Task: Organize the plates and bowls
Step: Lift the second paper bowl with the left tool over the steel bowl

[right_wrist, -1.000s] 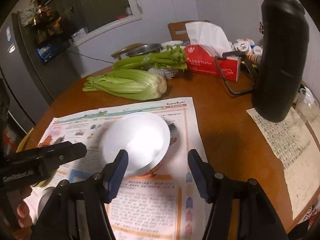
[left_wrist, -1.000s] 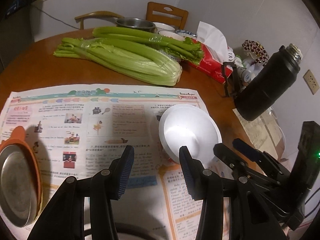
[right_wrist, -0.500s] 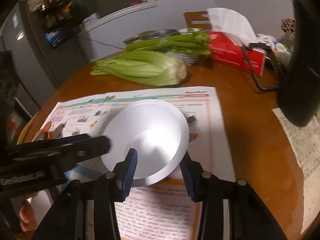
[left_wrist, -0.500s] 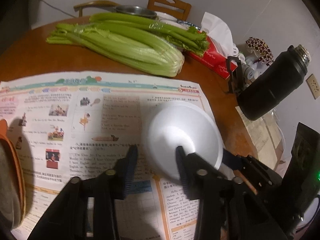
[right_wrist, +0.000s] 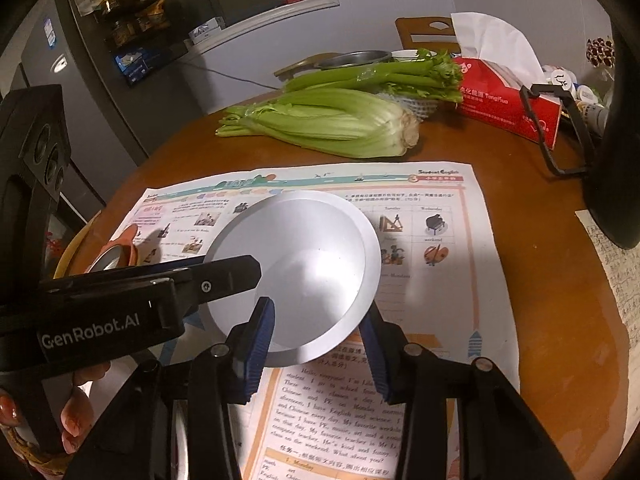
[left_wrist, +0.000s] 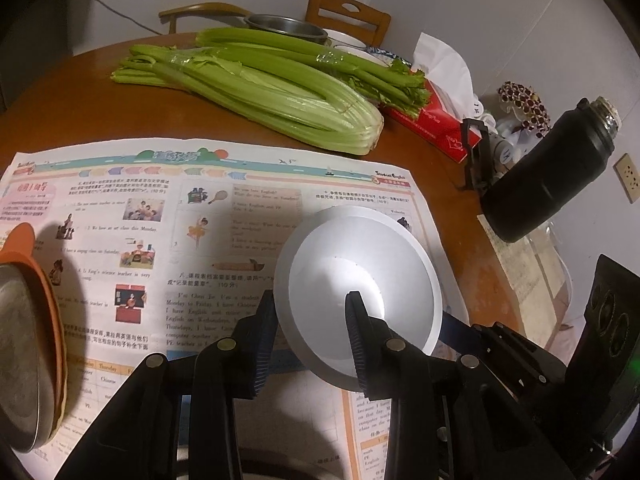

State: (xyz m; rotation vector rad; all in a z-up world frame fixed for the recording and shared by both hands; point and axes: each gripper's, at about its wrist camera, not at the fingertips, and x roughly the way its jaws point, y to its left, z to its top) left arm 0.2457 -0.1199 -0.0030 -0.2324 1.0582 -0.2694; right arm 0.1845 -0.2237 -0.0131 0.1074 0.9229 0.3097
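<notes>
A white bowl [left_wrist: 360,280] is lifted and tilted over the newspaper [left_wrist: 160,220]; it also shows in the right wrist view [right_wrist: 304,268]. My left gripper [left_wrist: 310,312] is shut on the bowl's near rim, one finger inside, one outside. My right gripper [right_wrist: 320,316] is shut on the bowl's rim from the other side, one finger in the bowl and one beneath it. A metal plate on an orange plate [left_wrist: 28,344] lies at the left edge of the newspaper.
Two celery bunches [left_wrist: 272,88] lie behind the newspaper. A red tissue box [left_wrist: 436,120], a black flask [left_wrist: 548,176] and small jars stand at the right. A metal bowl [left_wrist: 284,26] and white dishes sit at the far edge, chairs behind. A fridge [right_wrist: 100,100] stands left.
Both grippers moved in on the white bowl and shut on its rim from opposite sides. The bowl now stands tilted and raised off the newspaper.
</notes>
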